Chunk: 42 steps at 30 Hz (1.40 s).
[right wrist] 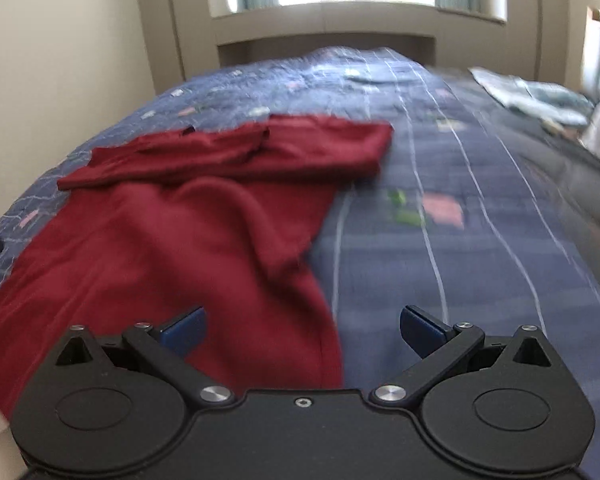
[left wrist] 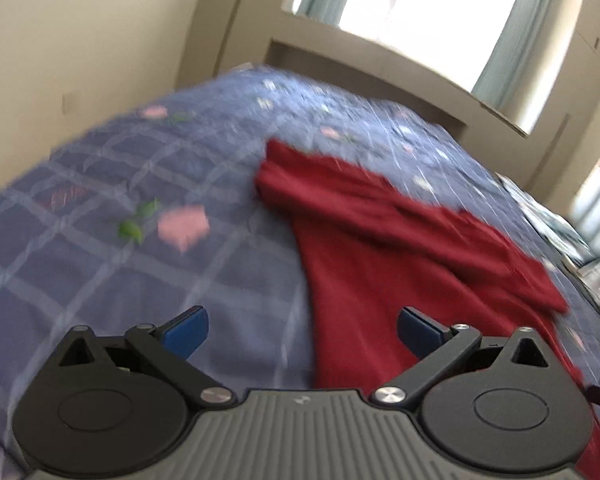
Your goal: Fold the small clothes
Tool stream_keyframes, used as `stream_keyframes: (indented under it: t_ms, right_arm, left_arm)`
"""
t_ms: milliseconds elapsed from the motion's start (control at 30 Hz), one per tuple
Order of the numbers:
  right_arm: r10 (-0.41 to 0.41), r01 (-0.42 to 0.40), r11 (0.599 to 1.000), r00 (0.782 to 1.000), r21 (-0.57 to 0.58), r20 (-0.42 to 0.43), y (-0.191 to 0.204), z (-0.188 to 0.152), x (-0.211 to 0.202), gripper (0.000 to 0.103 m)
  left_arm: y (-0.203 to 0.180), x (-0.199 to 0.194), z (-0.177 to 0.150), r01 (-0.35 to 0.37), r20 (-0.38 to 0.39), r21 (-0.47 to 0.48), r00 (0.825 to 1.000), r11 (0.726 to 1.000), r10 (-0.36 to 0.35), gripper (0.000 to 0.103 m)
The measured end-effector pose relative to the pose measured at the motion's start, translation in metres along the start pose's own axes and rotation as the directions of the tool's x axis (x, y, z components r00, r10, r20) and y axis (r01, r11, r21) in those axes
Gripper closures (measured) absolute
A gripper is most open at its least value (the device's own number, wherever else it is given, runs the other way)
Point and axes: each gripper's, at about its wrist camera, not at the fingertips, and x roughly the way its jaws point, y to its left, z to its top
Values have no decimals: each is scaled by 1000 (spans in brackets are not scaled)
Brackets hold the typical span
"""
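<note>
Two blue-tipped fingers are seen spread wide apart in the left wrist view, so the left tongs (left wrist: 302, 330) are parted and nothing is held between them. Beneath them a bed (left wrist: 100, 272) is covered by a blue checked quilt printed with pink flowers and green leaves. A dark red garment (left wrist: 380, 264) is spread on that quilt, to the right of centre, with one folded part lying across its far end. The near edge of the garment is passed under the right-hand finger (left wrist: 418, 330), while the left-hand finger (left wrist: 188, 332) is seen over bare quilt. Whether cloth is touched by either finger cannot be told. A bright window (left wrist: 428, 8) with pale curtains is seen beyond the bed.

In the right wrist view the right tongs (right wrist: 302, 330) are likewise parted, with nothing gripped. The dark red garment (right wrist: 172, 248) is laid on the bed (right wrist: 480, 280) left of centre, its sleeves folded across the upper part. Its near right edge lies between the fingers, with the left finger (right wrist: 184, 332) over red cloth and the right finger (right wrist: 420, 330) over quilt. A loose pile of pale cloth (right wrist: 540, 96) is seen at the far right of the bed.
</note>
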Motion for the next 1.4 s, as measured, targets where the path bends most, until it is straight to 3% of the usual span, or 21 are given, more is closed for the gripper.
stream_keyframes:
  t_ms: [267,433,533,600,633,700,767,800,900,1133,1400]
  right_arm:
    - [16,-14,997,1000,73,-22,2,-43,-38,2]
    - [37,-35,987,999,155,-9,1,-53,-51,23]
    - [23,-23,985,1000,171,3,3,-57,-59,41]
    - [14,-15,983,1000,183,4,4,-58,-61,59]
    - [8,-9,982,1000,186,5,4,-60,-62,64]
    - [6,-7,980,1000,199,10,4,-62,-65,76]
    - [2,-5,979,1000,205,18,4,-64,-70,88]
    - [0,-5,979,1000,206,22,4,-64,-73,93]
    - [18,-27,979,999,200,45,3,-62,-83,97]
    - [94,-110,977,991,183,95,7,-59,-116,97]
    - [97,-108,980,992,165,75,15,-76,-116,97]
  left_arm:
    - [7,-46,-56,67,-104,-35,992,997,-70,0]
    - [10,-62,-71,111,-141,-66,983,992,-119,4]
    - [2,-64,-74,80,-168,-23,982,996,-83,14]
    - [-4,-67,-75,65,-185,13,981,998,-62,30]
    - [-7,-67,-76,57,-202,26,978,998,-51,35]
    - [-14,-69,-76,39,-220,48,975,998,-27,54]
    - [-19,-69,-76,31,-244,67,970,997,-13,66]
    - [-21,-69,-76,22,-246,73,969,997,-3,79]
    - [-24,-72,-73,26,-248,66,969,997,-9,96]
    - [-32,-107,-61,26,-162,98,987,995,-9,98]
    - [-18,-125,-57,-7,-146,81,989,997,19,98]
